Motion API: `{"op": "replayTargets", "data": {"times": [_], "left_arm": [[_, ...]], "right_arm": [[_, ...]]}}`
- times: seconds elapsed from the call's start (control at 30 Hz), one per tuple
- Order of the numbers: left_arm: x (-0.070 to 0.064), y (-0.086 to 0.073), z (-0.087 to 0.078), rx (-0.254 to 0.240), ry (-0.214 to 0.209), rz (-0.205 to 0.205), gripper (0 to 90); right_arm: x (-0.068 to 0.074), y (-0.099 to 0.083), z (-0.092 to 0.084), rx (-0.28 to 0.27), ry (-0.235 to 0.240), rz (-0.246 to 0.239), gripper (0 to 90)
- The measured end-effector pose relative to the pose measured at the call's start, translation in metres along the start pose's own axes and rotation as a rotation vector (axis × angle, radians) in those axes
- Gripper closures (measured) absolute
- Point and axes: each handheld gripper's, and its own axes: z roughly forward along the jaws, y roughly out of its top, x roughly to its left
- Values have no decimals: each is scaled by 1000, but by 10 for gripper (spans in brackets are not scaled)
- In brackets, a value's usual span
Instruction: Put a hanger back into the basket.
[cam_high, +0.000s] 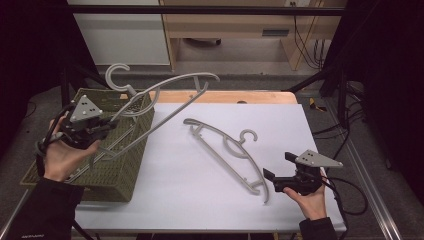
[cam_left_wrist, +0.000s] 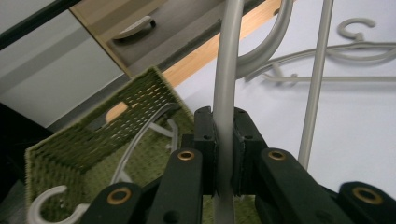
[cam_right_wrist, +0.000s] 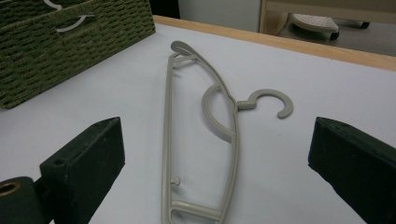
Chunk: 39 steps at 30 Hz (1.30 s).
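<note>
Left tool (cam_high: 102, 127) is seen at the left of the high view, held over the woven olive-green rectangular basket (cam_high: 107, 187), with its jaws clamped on a bar of a light grey plastic clothes hanger (cam_high: 165, 102); in the left gripper view the two black jaws (cam_left_wrist: 225, 154) are pressed against that bar from both sides. The held hanger is lifted clear of the basket, tilted, its far end reaching out above the back of the white surface (cam_high: 190, 190) and its hook raised above the basket's far corner. More grey hangers (cam_left_wrist: 140, 140) are seen lying inside the basket in the left gripper view, one hook showing near the lower corner. A second light grey plastic hanger (cam_high: 227, 157) is laid flat on the white surface, near the middle and toward the right, set diagonally, its hook turned toward the right side. Right tool (cam_high: 272, 172) is held low at the right front of the surface, just beside the near end of the flat hanger, not touching it as far as can be told. In the right gripper view its jaws stand wide apart, nothing between the pads, with the flat hanger (cam_right_wrist: 205, 135) lying ahead of them on the surface and the basket wall at upper left
</note>
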Motion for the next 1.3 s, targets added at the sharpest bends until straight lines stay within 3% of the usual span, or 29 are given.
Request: {"op": "replayTargets", "data": {"times": [0.4, 0.77, 1.3], "left_arm": [[44, -31, 1, 46, 71, -42, 827], [66, -61, 6, 102, 118, -59, 827], [94, -97, 17, 169, 152, -109, 826]], "right_arm": [[-1, 0, -1, 4, -7, -2, 32], [0, 0, 2, 12, -6, 0, 34], [0, -1, 2, 20, -9, -5, 32]]}}
